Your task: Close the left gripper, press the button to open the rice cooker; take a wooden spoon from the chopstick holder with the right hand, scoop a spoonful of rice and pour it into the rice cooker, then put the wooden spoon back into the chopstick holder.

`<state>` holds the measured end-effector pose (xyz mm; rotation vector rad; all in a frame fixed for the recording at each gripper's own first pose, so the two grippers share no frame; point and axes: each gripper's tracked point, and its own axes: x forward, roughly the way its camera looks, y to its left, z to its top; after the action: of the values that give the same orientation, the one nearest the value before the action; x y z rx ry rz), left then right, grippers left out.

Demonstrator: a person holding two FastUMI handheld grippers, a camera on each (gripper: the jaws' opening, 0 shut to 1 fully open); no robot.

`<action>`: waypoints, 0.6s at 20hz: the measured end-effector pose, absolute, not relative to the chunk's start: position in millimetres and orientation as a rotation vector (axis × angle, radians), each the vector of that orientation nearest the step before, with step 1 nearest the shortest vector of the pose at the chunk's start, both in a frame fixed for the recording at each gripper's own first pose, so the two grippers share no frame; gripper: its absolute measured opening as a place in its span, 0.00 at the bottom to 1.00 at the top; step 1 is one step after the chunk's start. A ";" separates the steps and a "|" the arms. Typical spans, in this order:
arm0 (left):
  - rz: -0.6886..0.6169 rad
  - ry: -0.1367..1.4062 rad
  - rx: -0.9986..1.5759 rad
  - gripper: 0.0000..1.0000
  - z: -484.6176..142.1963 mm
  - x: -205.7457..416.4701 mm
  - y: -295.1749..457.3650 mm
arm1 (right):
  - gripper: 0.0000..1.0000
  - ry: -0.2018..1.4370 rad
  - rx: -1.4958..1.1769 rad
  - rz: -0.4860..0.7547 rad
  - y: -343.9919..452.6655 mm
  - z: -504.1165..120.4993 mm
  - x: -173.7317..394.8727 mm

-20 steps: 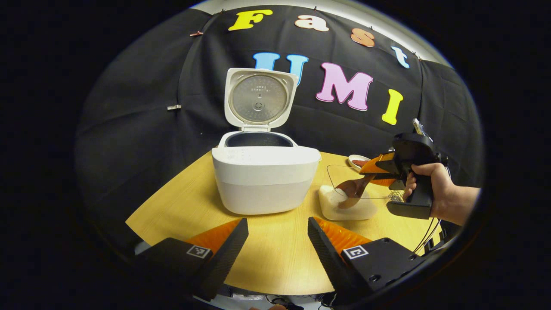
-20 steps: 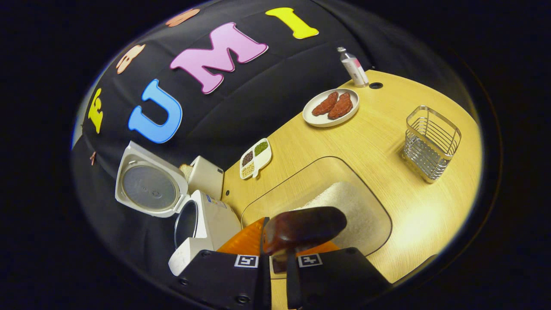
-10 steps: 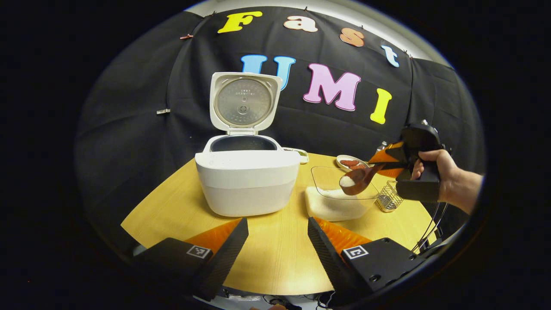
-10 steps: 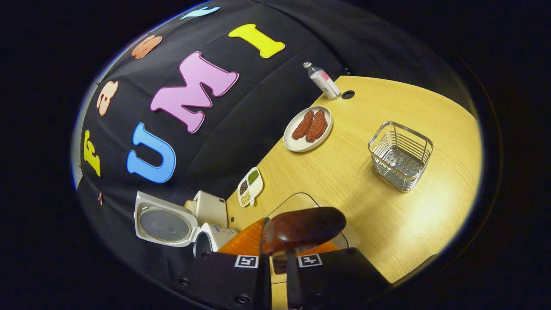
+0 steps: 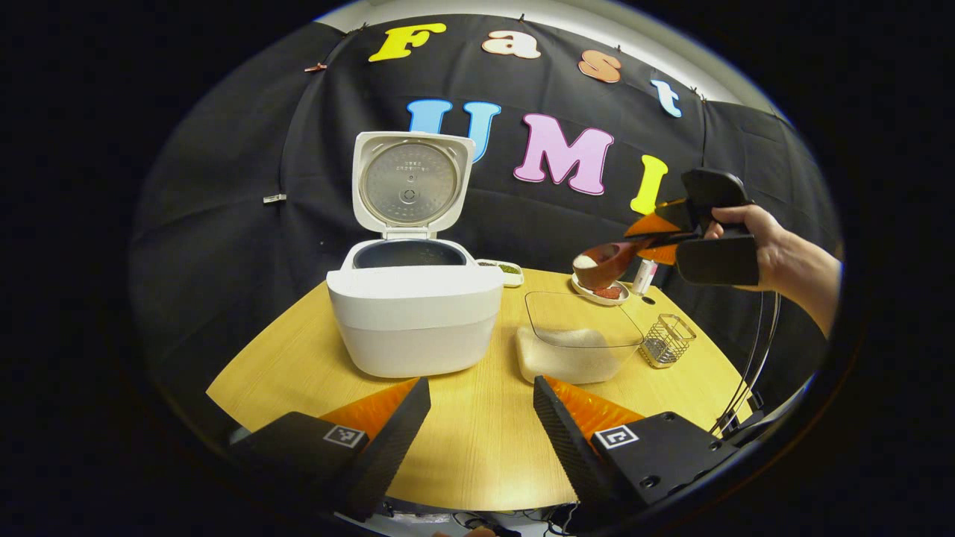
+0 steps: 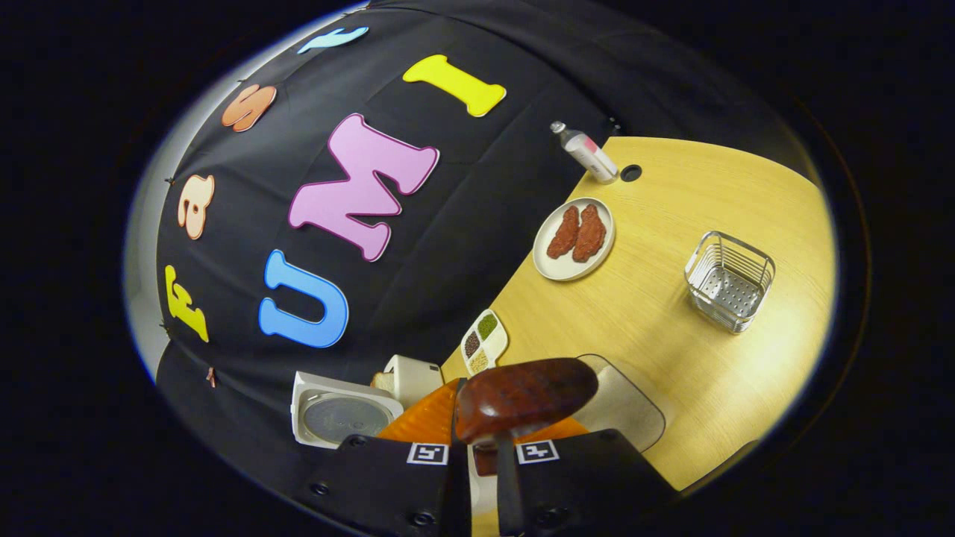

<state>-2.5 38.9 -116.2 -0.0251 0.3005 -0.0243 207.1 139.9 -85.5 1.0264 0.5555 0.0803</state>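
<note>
I am holding the spoon (image 5: 608,262) clamped in my right tool (image 6: 477,440), its bowl loaded with rice and hanging in the air above the rice tub (image 5: 576,344), right of the open cooker (image 5: 414,306). My left tool (image 5: 481,418) is waiting low over the table (image 5: 477,455) with its fingers apart, gripping nothing. I am judging that the load could spill on the way across if I tilt or jerk the spoon, and the raised lid (image 5: 409,183) could catch it if I come in too high. A meat plate (image 6: 573,239), a bottle (image 6: 587,153), a bean dish (image 6: 481,344) and the wire holder (image 6: 730,280) are sitting behind, clear of my path
</note>
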 end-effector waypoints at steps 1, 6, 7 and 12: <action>-0.023 0.296 -0.023 0.96 -115.5 -3.2 39.8 | 0.18 0.552 1.022 0.102 149.3 -78.5 209.8; -0.008 0.289 -0.029 0.96 -113.3 -7.0 47.8 | 0.18 0.545 0.958 0.219 205.5 -52.1 222.9; -0.001 0.291 -0.029 0.96 -114.5 -8.5 51.4 | 0.18 0.546 0.949 0.240 219.4 -49.7 226.2; 0.040 0.314 -0.036 0.96 -121.5 -11.9 70.7 | 0.18 0.590 0.939 0.341 292.7 -46.5 236.5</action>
<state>-11.9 70.7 -121.5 -0.0356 0.3136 0.0397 236.5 292.7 -46.5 0.9389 0.5899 0.3406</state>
